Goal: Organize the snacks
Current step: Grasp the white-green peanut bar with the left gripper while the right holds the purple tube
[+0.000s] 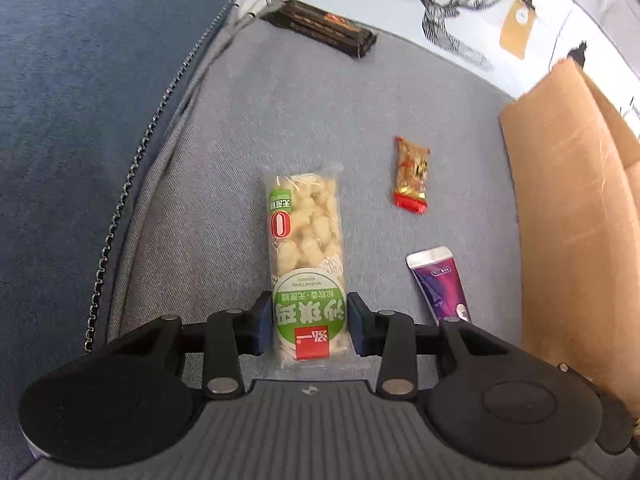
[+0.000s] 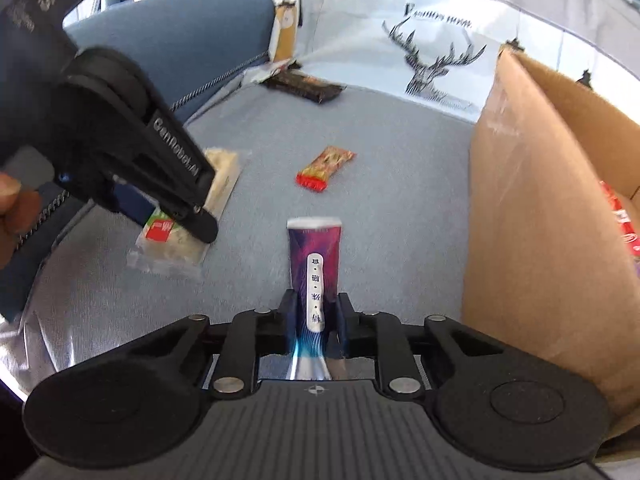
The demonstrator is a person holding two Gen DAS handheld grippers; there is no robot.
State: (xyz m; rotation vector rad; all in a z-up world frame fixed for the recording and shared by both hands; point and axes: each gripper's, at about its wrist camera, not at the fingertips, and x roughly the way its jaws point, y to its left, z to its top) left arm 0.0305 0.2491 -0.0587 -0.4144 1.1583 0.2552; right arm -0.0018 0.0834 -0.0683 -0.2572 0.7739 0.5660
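— Grey fabric cushion (image 1: 224, 128) of a sofa carries everything, with a blue backrest (image 1: 80, 80) along its left edge and a deer-print pillow (image 2: 400, 32) at the far edge. What have you got?

— My left gripper (image 1: 308, 326) has its jaws either side of the near end of a long clear-wrapped puffed snack bar with a green label (image 1: 305, 248); the pads sit right at the wrapper's edges, and the bar lies flat on the cushion. My right gripper (image 2: 314, 326) has its jaws clamped on a purple sachet (image 2: 315, 256), which points away from me.

— And the rest?

— A small red-and-gold candy (image 1: 412, 176) lies mid-cushion, apart from both. A dark chocolate-style bar (image 1: 320, 28) rests by the far left corner. A cardboard box (image 2: 532, 208) stands along the right edge, with red packets (image 2: 620, 216) showing inside.
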